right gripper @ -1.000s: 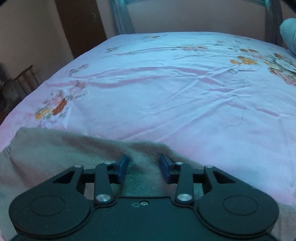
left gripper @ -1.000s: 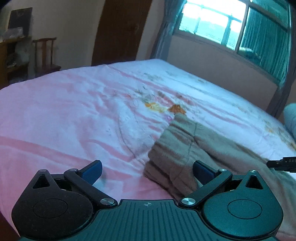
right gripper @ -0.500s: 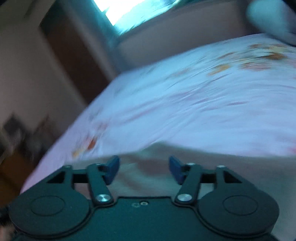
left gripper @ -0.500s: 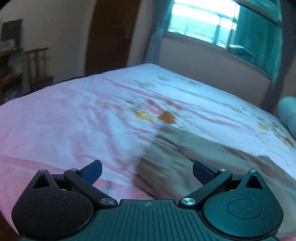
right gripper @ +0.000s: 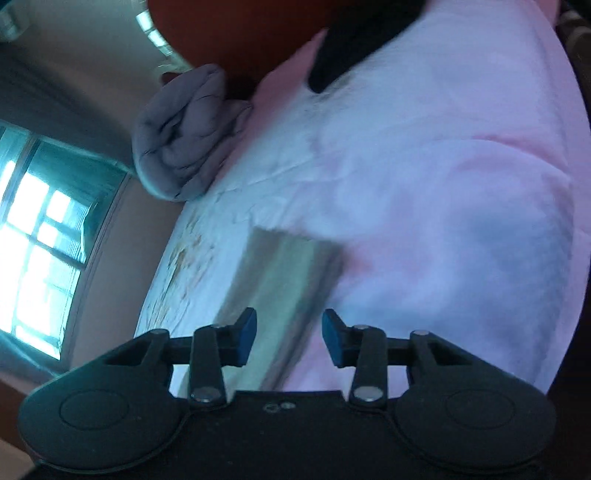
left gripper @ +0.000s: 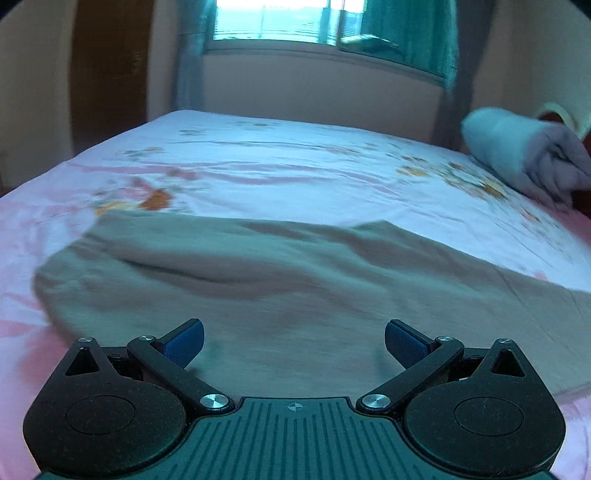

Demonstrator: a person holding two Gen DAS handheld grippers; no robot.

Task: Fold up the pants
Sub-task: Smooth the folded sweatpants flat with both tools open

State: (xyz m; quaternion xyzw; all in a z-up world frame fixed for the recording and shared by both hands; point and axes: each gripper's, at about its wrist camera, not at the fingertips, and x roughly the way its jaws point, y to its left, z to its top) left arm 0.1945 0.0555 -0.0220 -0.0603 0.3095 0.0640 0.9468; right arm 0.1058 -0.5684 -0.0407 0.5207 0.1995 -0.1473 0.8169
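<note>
Two grippers are in view, both with jaws spread and nothing between them. Compared with one second ago, the left wrist view has swung from the bed's side toward the window (left gripper: 277,18): the pants (left gripper: 280,280) now lie spread across the lower centre of the frame instead of bunched at the right. The left gripper (left gripper: 293,341) hovers over the tan fabric, fingers wide apart. A rolled grey blanket (left gripper: 524,155) lies at the far right on the pink bedsheet (left gripper: 295,173). The right wrist view has rolled steeply since then; the right gripper (right gripper: 289,338) is open above one narrow pant leg (right gripper: 284,280), whose cuff end points toward the blanket (right gripper: 184,136). No containers appear.
</note>
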